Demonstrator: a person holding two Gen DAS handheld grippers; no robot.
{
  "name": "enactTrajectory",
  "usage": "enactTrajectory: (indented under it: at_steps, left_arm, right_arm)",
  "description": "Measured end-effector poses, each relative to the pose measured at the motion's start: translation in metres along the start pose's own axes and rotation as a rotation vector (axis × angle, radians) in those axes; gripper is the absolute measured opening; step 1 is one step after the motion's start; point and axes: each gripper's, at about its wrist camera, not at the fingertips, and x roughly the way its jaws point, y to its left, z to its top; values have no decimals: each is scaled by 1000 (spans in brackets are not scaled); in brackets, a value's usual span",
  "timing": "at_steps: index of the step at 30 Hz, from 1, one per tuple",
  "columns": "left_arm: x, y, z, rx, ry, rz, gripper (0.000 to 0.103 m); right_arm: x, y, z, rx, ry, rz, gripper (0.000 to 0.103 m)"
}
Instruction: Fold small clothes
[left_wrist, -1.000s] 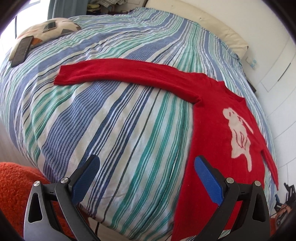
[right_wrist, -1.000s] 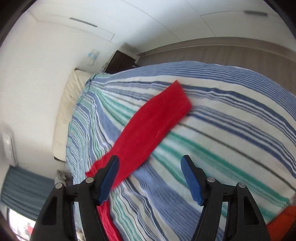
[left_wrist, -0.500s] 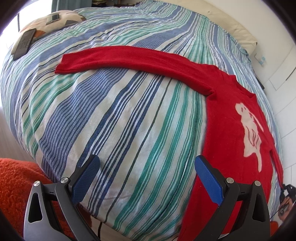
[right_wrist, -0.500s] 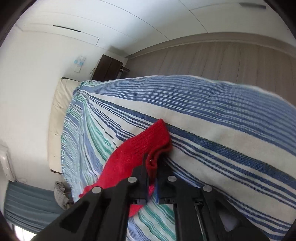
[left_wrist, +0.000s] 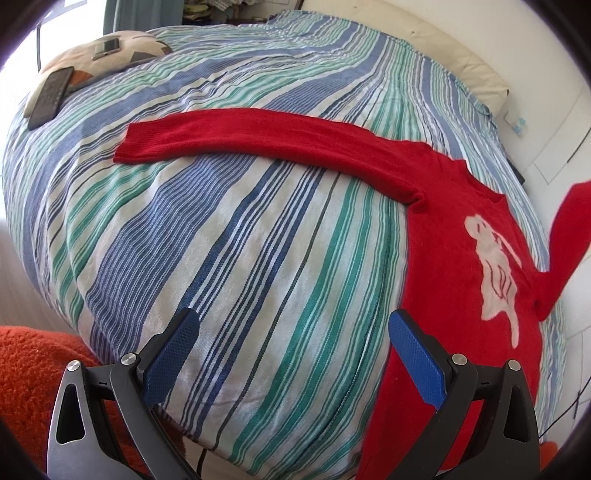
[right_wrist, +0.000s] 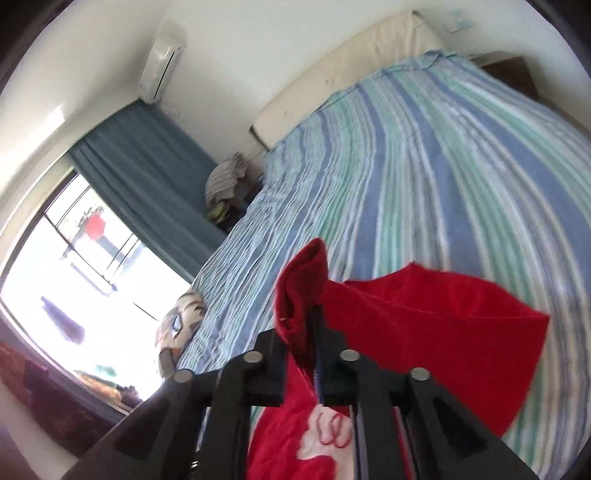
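Note:
A small red sweater (left_wrist: 450, 236) with a white animal print lies flat on the striped bed (left_wrist: 229, 258). One sleeve (left_wrist: 258, 133) stretches out to the left. My left gripper (left_wrist: 291, 354) is open and empty, hovering above the bed just left of the sweater's body. My right gripper (right_wrist: 314, 317) is shut on the cuff of the other sleeve (right_wrist: 301, 291) and holds it lifted above the sweater body (right_wrist: 424, 328). That raised sleeve also shows at the right edge of the left wrist view (left_wrist: 569, 229).
A patterned cushion (left_wrist: 103, 55) with a phone and a remote (left_wrist: 50, 98) lies at the bed's far left. An orange rug (left_wrist: 29, 373) is below the bed edge. A cream headboard (right_wrist: 347, 70), blue curtain (right_wrist: 147, 177) and window are beyond.
My right gripper closed on the sleeve cuff, lifted it off the bed and swung it over toward the sweater's body. My left gripper drifted slightly left, still open.

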Motion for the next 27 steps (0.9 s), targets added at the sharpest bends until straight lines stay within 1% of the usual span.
enactTrajectory:
  at_steps: [1, 2, 4, 6, 9, 12, 14, 15, 18, 19, 20, 21, 22, 23, 25, 26, 27]
  left_arm:
    - [-1, 2, 1, -6, -1, 0, 102]
    - [-1, 5, 1, -16, 1, -2, 102]
    - [-1, 10, 1, -41, 5, -11, 102]
    - [-1, 15, 3, -67, 6, -24, 102]
    - [1, 18, 4, -92, 12, -35, 102]
    - [3, 16, 3, -92, 20, -39, 102]
    - [5, 11, 2, -72, 22, -32, 102]
    - [7, 8, 2, -58, 24, -27, 102]
    - [12, 0, -1, -20, 36, -7, 102]
    - [13, -2, -3, -8, 40, 1, 102]
    - [14, -3, -4, 5, 42, 11, 102]
    - [15, -5, -5, 18, 44, 21, 102]
    - [15, -6, -6, 31, 46, 28, 102]
    - [15, -7, -7, 42, 49, 33, 102]
    - [15, -7, -8, 54, 52, 35, 102]
    - [15, -7, -8, 53, 54, 32, 102]
    - [16, -6, -8, 49, 55, 29, 102]
  right_arm:
    - [20, 5, -6, 11, 48, 30, 65]
    - [35, 6, -13, 28, 77, 67, 71]
    - [45, 3, -21, 63, 103, 92, 71]
    - [40, -10, -28, 82, 104, 81, 71]
    - [19, -47, -33, 125, 92, 12, 71]
    - [-9, -94, -46, 219, 75, -38, 71]
    - [-24, -119, -63, 273, 96, -60, 71]
    - [-26, -127, -74, 286, 121, -55, 71]
    - [-19, -141, -115, 296, 199, -34, 71]
    - [-15, -145, -131, 295, 224, -51, 71]
    - [-9, -151, -146, 290, 248, -87, 71]
    - [-5, -156, -161, 274, 267, -134, 68]
    - [-6, -159, -170, 251, 258, -153, 59]
    - [-13, -157, -174, 224, 227, -168, 57]
    - [-31, -149, -178, 187, 178, -220, 57]
    - [-41, -141, -178, 162, 158, -263, 64]
    - [-51, -134, -179, 132, 137, -300, 65]
